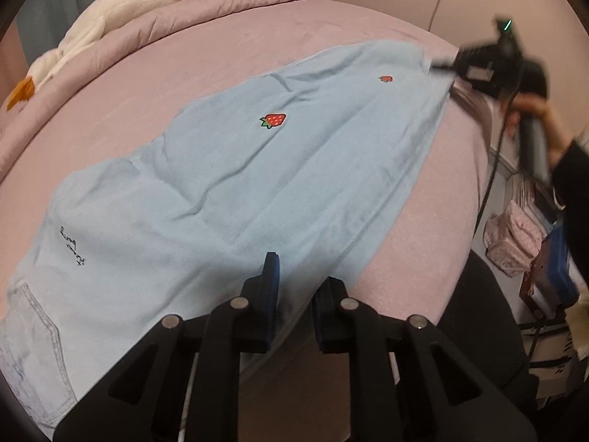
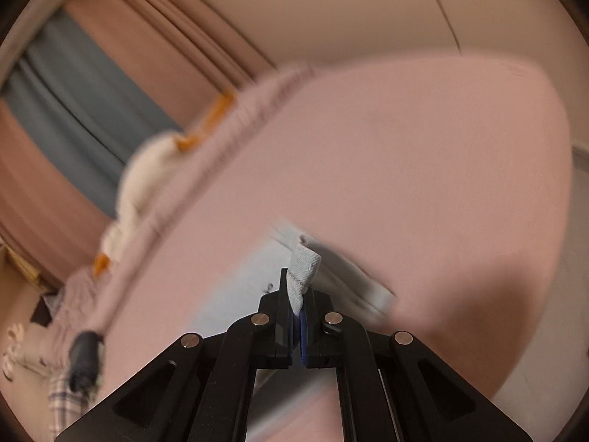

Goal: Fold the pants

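Note:
Light blue pants (image 1: pixel 235 184) with strawberry patches lie stretched along a pink bed (image 1: pixel 257 48). My left gripper (image 1: pixel 300 276) is open, its jaws standing over the near edge of the pants by the waist end, with cloth between them. My right gripper (image 2: pixel 299 294) is shut on the hem of the pants leg (image 2: pixel 303 265) and holds it lifted off the bed. It also shows in the left wrist view (image 1: pixel 441 68), blurred, at the far leg end. The rest of the pants is mostly hidden in the right wrist view.
A white plush goose (image 1: pixel 99 25) with orange feet lies on the folded pink quilt (image 1: pixel 228 3) at the bed's far side. The bed edge drops off at the right, with bags and boxes (image 1: pixel 522 235) beside it. Curtains (image 2: pixel 92 99) hang behind.

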The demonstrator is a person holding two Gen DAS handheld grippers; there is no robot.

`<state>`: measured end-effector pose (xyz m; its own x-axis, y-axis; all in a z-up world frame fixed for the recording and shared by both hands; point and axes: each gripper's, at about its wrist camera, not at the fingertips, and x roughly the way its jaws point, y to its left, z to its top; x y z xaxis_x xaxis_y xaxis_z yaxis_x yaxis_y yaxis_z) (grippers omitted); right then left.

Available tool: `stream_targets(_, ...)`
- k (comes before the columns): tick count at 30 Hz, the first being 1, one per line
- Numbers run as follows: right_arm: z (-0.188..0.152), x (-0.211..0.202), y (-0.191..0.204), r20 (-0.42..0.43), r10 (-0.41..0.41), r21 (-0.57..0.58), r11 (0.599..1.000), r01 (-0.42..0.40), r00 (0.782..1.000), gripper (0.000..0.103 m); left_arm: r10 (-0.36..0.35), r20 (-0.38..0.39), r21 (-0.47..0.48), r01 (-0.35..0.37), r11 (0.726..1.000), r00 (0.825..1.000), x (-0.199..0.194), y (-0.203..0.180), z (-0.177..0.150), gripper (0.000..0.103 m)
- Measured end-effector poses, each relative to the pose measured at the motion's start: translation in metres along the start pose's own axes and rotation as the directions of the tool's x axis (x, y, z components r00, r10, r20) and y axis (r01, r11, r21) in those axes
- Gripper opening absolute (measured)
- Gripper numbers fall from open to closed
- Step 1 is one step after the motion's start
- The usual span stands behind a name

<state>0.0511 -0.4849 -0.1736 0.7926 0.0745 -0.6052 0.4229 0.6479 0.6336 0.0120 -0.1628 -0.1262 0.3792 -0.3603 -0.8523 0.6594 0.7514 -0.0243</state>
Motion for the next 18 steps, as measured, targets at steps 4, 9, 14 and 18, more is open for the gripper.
stream_targets(4, 0.003, 0.019, -0.022, -0.059, 0.041, 0.074, 0.997, -0.037, 0.997, 0.004, 0.001, -0.013, -0.007, -0.001, 1.0, 1.0, -0.007, 0.001, -0.003, 0.019)
stream_targets(9, 0.025, 0.0, -0.007, 0.01, -0.044, 0.063, 0.997, 0.043, 0.999, 0.03, -0.077, -0.004, -0.031, 0.077, 0.997, 0.997, -0.036, 0.004, -0.013, 0.023)
stream_targets(14, 0.044, -0.001, 0.032, 0.068, -0.082, -0.185, 0.978, 0.093, 0.994, 0.054, -0.058, 0.063, -0.027, 0.06, 0.998, 0.996, -0.06, 0.015, -0.011, 0.041)
stream_targets(18, 0.056, 0.039, 0.073, -0.029, -0.071, -0.4, 0.915, 0.053, 0.997, 0.054, 0.001, 0.091, -0.14, 0.012, 0.99, 0.996, -0.055, 0.047, 0.005, 0.041)
